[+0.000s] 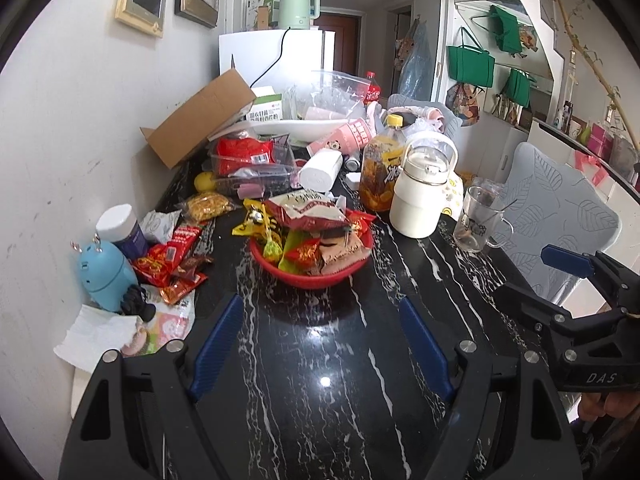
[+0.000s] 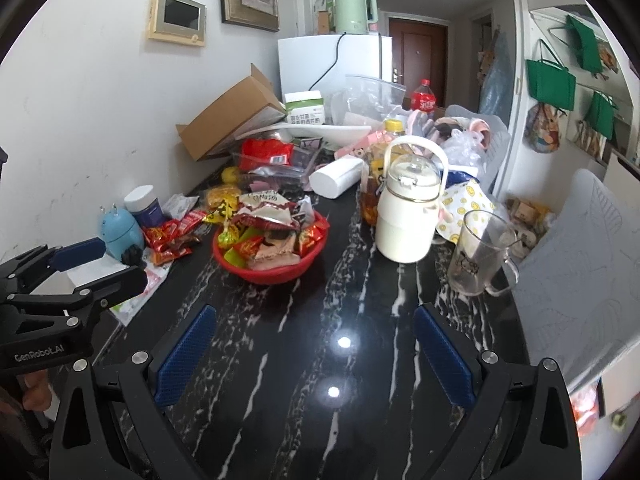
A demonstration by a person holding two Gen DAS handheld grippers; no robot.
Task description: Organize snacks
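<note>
Both spread and empty, left claw (image 1: 320,344) and right claw (image 2: 316,356) over bare surface (image 1: 320,420), likely lining up on the heaped red snack basket (image 1: 310,276) at twelve o'clock, loose red packets (image 1: 172,260) at ten.

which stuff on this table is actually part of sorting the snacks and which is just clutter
Part of the job:
- red basket heaped with snack packets
- loose red snack packets lying left of it
- yellow snack bag behind them

Just lying about:
- white jug
- glass mug
- blue figurine
- cardboard box
- orange drink bottle
</note>
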